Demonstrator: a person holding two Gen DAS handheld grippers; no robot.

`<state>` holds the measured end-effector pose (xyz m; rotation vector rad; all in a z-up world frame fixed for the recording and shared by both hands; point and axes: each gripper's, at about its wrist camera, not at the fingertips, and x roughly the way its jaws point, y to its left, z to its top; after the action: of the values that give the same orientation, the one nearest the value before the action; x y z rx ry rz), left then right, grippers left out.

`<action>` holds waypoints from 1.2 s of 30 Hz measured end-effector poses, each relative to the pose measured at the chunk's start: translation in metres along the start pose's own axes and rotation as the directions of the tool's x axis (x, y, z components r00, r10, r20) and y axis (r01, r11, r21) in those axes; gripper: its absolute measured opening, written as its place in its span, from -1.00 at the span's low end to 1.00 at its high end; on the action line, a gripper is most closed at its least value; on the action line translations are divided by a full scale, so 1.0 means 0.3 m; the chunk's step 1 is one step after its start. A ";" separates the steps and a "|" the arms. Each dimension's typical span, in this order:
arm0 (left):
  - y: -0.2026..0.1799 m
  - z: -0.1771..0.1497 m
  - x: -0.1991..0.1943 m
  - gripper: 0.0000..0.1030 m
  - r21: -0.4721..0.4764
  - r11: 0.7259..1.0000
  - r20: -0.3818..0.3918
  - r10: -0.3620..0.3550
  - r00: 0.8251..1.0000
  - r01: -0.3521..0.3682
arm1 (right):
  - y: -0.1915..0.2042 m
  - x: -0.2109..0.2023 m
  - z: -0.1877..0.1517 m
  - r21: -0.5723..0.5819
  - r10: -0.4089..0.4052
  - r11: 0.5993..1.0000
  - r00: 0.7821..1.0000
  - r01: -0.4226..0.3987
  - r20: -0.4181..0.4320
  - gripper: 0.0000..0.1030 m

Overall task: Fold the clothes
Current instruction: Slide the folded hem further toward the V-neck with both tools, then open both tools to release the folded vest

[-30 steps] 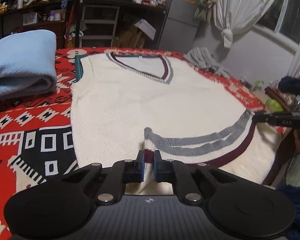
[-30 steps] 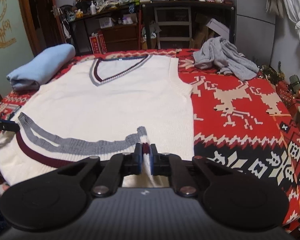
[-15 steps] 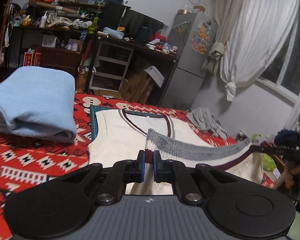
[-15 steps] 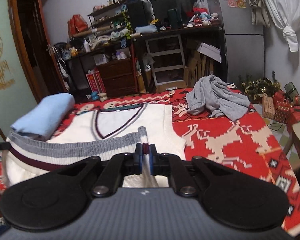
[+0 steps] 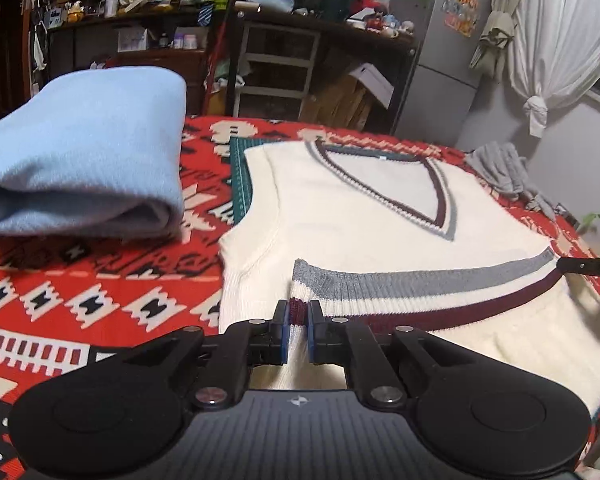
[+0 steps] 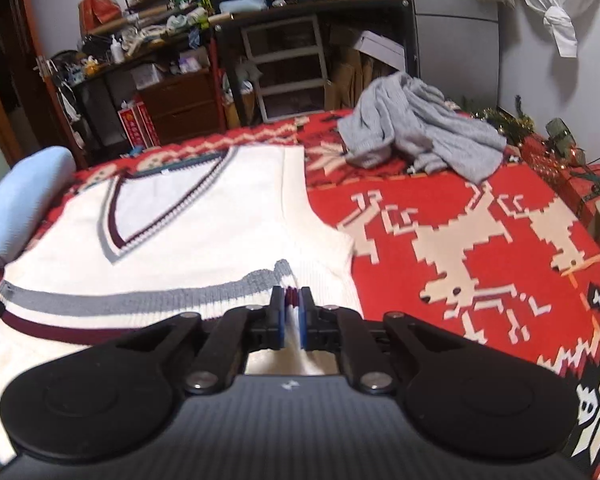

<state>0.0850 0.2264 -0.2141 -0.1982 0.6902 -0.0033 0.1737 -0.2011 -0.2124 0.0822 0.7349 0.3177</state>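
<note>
Two grippers: we hold one in each hand, and each one is closed on a corner of the hem of the vest.
Left gripper: its jaws stand nearly together, with only the maroon and white hem band pinched between the blue pads.
Right gripper: we see the same here, the jaws almost meet and the hem corner is squeezed between them.
Vest: cream knit, without sleeves, lying on the blanket with its V-neck away from us; the lower part is folded up over the body.
Hem: we see the grey stripe and the maroon stripe run across the vest from one gripper to the other, just below the tip of the V-neck.
V-neck: trimmed in grey and maroon, flat and uncovered.
Blanket: red with white and black patterns, it covers the surface under all the clothes.
Blue garment: we see it folded thick, to the left of the vest, near but apart from it.
Grey garment: crumpled in a heap at the far right of the blanket, apart from the vest.
</note>
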 end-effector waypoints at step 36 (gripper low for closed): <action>-0.307 -0.261 -0.138 1.00 0.285 0.958 0.008 -0.031 1.000 0.027 | 0.212 -0.243 -0.307 -0.244 0.032 0.969 0.999 -0.029 0.007 0.99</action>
<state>0.0093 0.1246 -0.2299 0.0691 0.6665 -0.1290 0.0450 -0.1670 -0.2219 -0.1378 0.6789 0.4346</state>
